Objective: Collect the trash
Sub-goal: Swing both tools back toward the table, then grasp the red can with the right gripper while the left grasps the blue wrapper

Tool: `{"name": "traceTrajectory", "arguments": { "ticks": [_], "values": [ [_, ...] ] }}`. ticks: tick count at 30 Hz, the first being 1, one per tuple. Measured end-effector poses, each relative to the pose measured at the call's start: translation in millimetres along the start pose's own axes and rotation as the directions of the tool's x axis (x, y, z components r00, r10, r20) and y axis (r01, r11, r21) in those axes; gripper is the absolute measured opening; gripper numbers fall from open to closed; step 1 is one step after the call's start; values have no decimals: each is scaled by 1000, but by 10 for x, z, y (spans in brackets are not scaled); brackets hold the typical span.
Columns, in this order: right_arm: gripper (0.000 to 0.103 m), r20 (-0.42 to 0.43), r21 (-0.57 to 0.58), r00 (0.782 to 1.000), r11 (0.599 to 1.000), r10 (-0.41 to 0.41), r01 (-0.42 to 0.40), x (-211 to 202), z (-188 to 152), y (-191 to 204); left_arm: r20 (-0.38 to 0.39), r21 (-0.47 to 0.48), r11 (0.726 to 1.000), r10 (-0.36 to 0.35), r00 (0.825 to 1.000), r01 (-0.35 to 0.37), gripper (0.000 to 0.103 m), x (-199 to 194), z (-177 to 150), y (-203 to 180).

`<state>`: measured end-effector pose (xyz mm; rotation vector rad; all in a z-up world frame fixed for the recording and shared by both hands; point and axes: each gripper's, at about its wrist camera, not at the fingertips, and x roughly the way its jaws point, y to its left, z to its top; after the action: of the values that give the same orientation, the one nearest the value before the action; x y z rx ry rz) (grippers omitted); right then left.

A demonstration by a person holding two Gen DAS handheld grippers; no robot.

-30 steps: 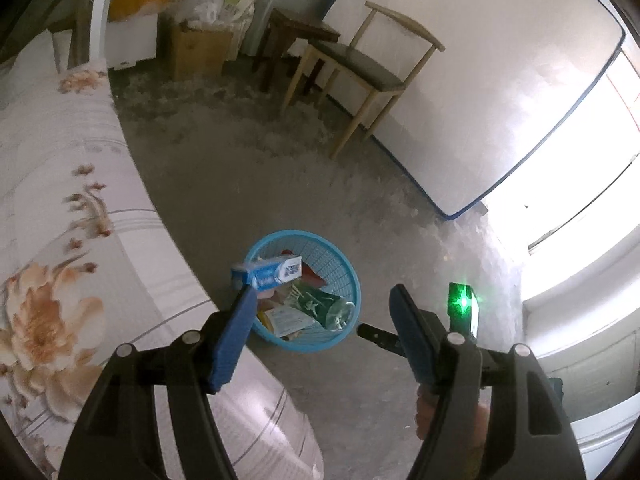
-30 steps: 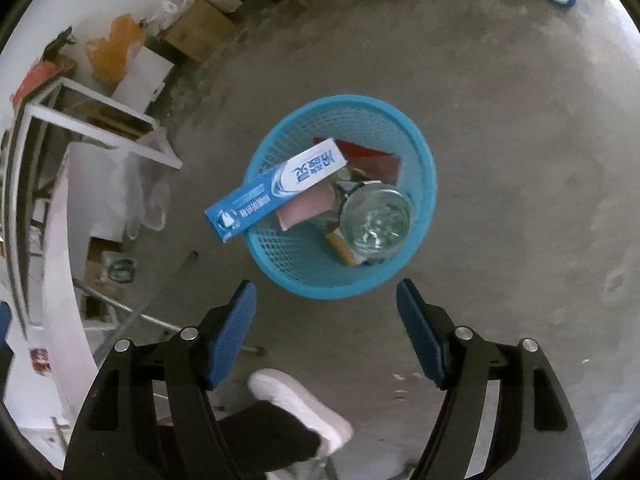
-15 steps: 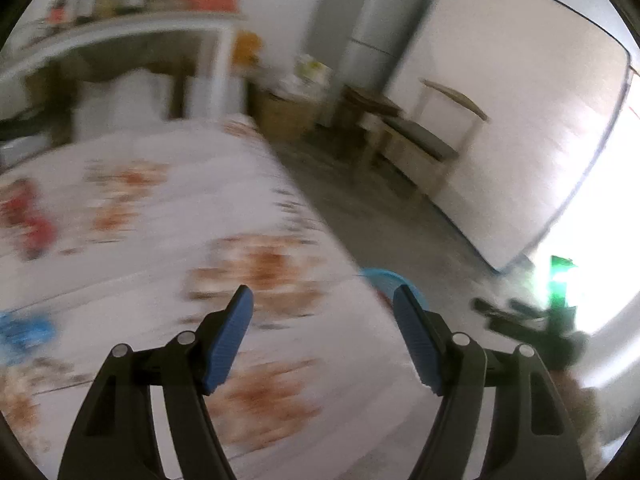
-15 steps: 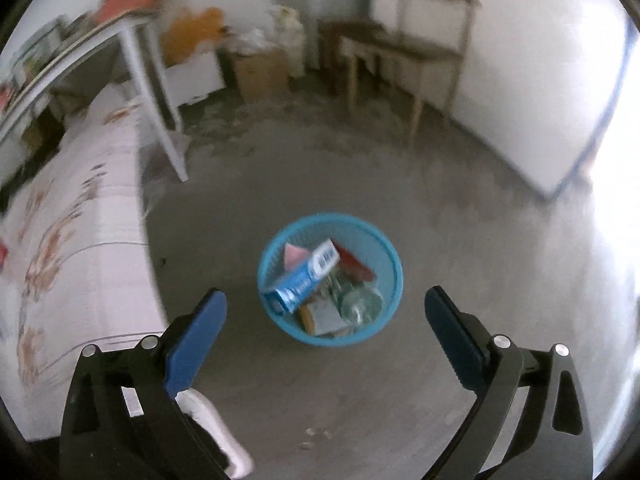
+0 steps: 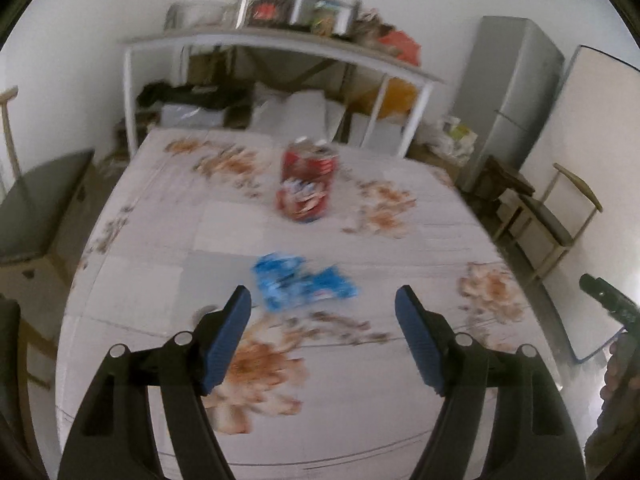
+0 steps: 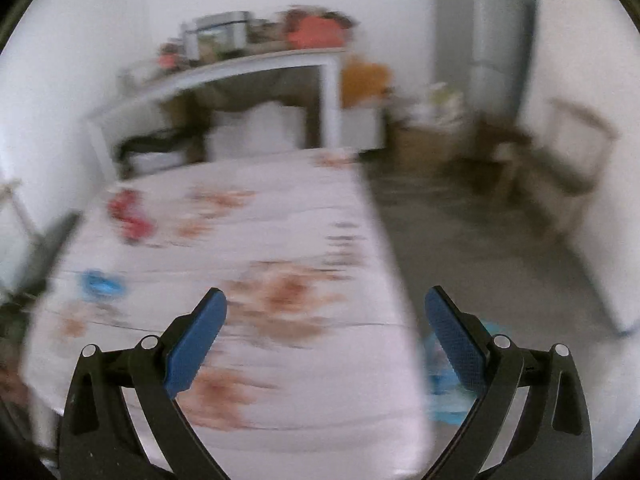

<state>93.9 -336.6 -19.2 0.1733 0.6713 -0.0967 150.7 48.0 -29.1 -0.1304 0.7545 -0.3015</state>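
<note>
Blue wrapper [image 5: 302,286] lay on the tabletop [image 5: 360,380] just ahead of the gaping, empty left tool [image 5: 323,300]; fetching it seemed next, a lowering and pinching. Right tool [image 6: 326,308] gaped empty too.

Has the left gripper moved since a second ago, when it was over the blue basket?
Yes. The left gripper has swung up from the floor onto the floral tabletop, now facing the blue wrapper and red can.

Floral-clothed table [image 5: 168,240] with red can [image 5: 307,179] and, nearer, crumpled blue wrapper [image 5: 298,286].
</note>
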Motion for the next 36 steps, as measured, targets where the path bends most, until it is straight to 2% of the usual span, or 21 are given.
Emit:
{"name": "traceTrajectory", "arguments": {
  "ticks": [2, 6, 11, 14, 16, 19, 23, 28, 31, 33, 36],
  "values": [
    [95, -50, 36, 995, 996, 88, -87, 156, 41, 178, -29, -37, 999, -19, 999, 18, 72, 103, 14, 174],
    [95, -124, 14, 982, 990, 141, -140, 394, 61, 505, -79, -119, 991, -79, 994, 69, 72, 341, 23, 293],
    [95, -129, -33, 974, 981, 184, -190, 611, 248, 896, -101, -118, 988, -108, 989, 96, 71, 605, 117, 296],
    [95, -118, -44, 971, 975, 209, -216, 742, 383, 1092, -112, -95, 991, -104, 988, 94, 62, 718, 158, 257],
    [95, -123, -55, 965, 969, 232, -240, 832, 492, 1233, -123, -61, 996, -68, 990, 61, 51, 780, 153, 234],
    [95, -147, -83, 933, 935, 329, -343, 1037, 715, 1545, -139, -44, 998, -56, 989, 50, 41, 866, 127, 229],
    [95, -180, -186, 890, 874, 420, -450, 1322, 909, 2059, -131, -50, 997, -60, 990, 54, 37, 895, 107, 266],
    [95, -235, -311, 875, 820, 424, -481, 1719, 1001, 2602, -118, -74, 995, -76, 990, 68, 33, 911, 104, 347],
    [95, -276, -348, 877, 809, 394, -473, 1947, 1004, 2827, -113, -93, 993, -80, 990, 70, 32, 898, 99, 399],
    [92, -292, -360, 879, 809, 376, -466, 2040, 985, 2889, -113, -102, 992, -86, 990, 75, 32, 895, 92, 421],
    [80, -321, -359, 879, 813, 353, -458, 2159, 965, 2958, -115, -120, 989, -98, 989, 85, 32, 895, 85, 442]
  ]
}}
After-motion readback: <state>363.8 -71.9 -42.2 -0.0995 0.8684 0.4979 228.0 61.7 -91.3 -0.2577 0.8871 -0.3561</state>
